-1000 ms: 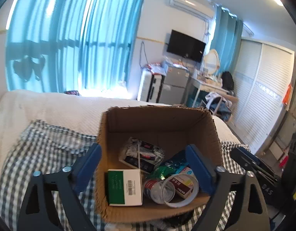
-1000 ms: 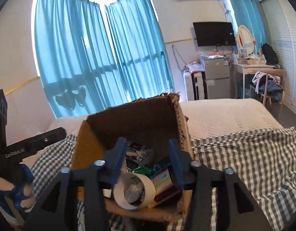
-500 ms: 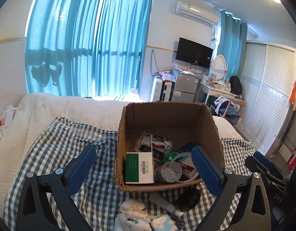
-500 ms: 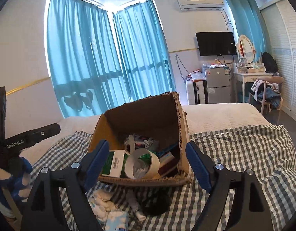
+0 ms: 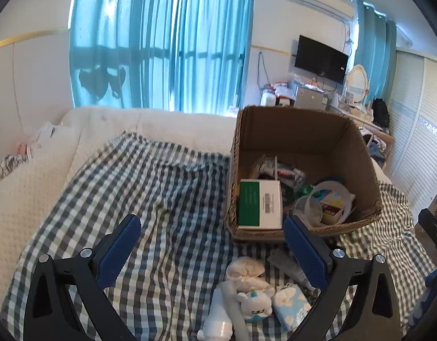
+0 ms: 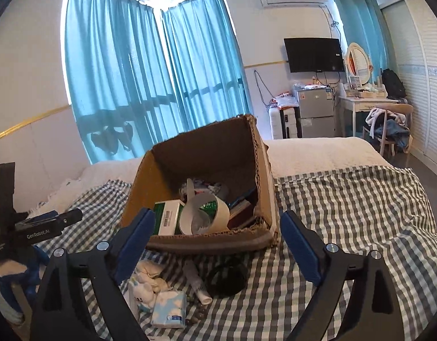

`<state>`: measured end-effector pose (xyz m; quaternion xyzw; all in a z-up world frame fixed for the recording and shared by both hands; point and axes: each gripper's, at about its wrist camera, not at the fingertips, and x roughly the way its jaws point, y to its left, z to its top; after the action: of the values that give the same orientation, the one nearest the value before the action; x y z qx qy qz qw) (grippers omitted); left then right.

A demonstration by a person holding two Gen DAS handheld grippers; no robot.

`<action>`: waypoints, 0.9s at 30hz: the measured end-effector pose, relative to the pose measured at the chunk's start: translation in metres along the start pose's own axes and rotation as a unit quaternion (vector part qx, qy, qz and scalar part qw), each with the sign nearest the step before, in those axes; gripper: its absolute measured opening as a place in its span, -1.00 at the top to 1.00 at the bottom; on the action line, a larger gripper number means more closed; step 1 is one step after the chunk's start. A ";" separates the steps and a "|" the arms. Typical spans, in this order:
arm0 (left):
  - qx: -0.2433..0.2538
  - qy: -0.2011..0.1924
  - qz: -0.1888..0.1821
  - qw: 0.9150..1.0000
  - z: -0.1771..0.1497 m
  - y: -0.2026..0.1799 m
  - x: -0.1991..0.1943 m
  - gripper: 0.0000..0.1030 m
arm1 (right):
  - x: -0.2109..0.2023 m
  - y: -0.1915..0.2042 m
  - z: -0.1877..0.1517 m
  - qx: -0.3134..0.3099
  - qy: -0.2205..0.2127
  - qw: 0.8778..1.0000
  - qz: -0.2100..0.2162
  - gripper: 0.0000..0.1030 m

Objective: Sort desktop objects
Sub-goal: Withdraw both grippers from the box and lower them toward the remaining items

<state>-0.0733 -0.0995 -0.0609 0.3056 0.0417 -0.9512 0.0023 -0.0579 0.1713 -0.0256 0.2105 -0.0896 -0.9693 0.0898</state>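
An open brown cardboard box (image 6: 207, 153) sits on a grey-and-white checked cloth (image 6: 346, 204) spread over a white textured bedspread (image 5: 33, 182); inside it lie a green-and-white rectangular carton (image 6: 168, 216), a roll of pale beige tape (image 6: 207, 213) leaning against that carton, and a jumble of smaller packets behind. The left gripper (image 5: 212, 247) hangs above the cloth with its blue-padded jaws spread wide and nothing between them; the right gripper (image 6: 215, 237) is likewise released and empty, held just in front of the box. On the cloth near the box's front wall lie a small white plush toy (image 5: 253, 304), a pale blue tissue pack with cloud print (image 6: 170, 308), a white tube (image 6: 197, 280), and a round black object (image 6: 227, 280); the toy and the tissue pack are touching, the black object just beside the tube.
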 end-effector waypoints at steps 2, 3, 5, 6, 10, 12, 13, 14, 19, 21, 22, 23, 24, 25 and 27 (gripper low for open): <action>0.002 0.008 0.000 1.000 -0.006 0.000 0.003 -1.00 | 0.005 0.000 -0.004 0.000 0.007 1.000 -0.003 -0.78; 0.004 0.016 -0.003 1.000 -0.010 -0.002 0.008 -1.00 | 0.007 0.000 -0.006 0.000 0.010 1.000 -0.005 -0.78; 0.012 0.028 -0.012 0.999 -0.017 -0.006 0.017 -1.00 | 0.013 -0.001 -0.010 -0.001 0.018 1.000 -0.008 -0.78; 0.017 0.040 -0.015 0.999 -0.022 -0.009 0.025 -1.00 | 0.016 -0.001 -0.012 -0.002 0.023 1.000 -0.010 -0.78; 0.018 0.078 -0.035 0.996 -0.039 -0.017 0.045 -1.00 | 0.032 0.004 -0.024 -0.027 0.050 0.998 -0.024 -0.78; 0.027 0.083 -0.054 0.995 -0.046 -0.026 0.050 -1.00 | 0.040 0.004 -0.030 -0.027 0.061 0.998 -0.023 -0.78; 0.034 0.083 -0.059 0.994 -0.050 -0.031 0.053 -0.98 | 0.044 0.003 -0.033 -0.025 0.068 0.997 -0.021 -0.78; 0.042 0.086 -0.060 0.994 -0.054 -0.035 0.056 -0.96 | 0.050 0.002 -0.037 -0.021 0.076 0.997 -0.020 -0.78; 0.041 0.115 -0.082 0.989 -0.069 -0.043 0.078 -0.78 | 0.076 -0.005 -0.058 -0.015 0.114 0.993 -0.026 -0.78; 0.038 0.124 -0.093 0.987 -0.072 -0.044 0.082 -0.74 | 0.084 -0.006 -0.065 -0.014 0.124 0.992 -0.026 -0.78; 0.039 0.128 -0.097 0.986 -0.073 -0.046 0.084 -0.73 | 0.087 -0.006 -0.068 -0.013 0.129 0.991 -0.025 -0.78; 0.039 0.132 -0.100 0.985 -0.075 -0.047 0.086 -0.72 | 0.091 -0.007 -0.072 -0.012 0.135 0.990 -0.026 -0.78; 0.039 0.137 -0.103 0.985 -0.077 -0.049 0.088 -0.71 | 0.094 -0.007 -0.075 -0.010 0.141 0.990 -0.027 -0.78; 0.039 0.142 -0.105 0.983 -0.079 -0.050 0.090 -0.71 | 0.098 -0.008 -0.078 -0.009 0.146 0.989 -0.028 -0.78; 0.037 0.154 -0.111 0.981 -0.082 -0.052 0.094 -0.71 | 0.104 -0.009 -0.083 -0.008 0.155 0.987 -0.030 -0.78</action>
<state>-0.1037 -0.0389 -0.1783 0.4418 0.0400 -0.8880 -0.1212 -0.1175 0.1470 -0.1426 0.3598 -0.0610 -0.9280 0.0752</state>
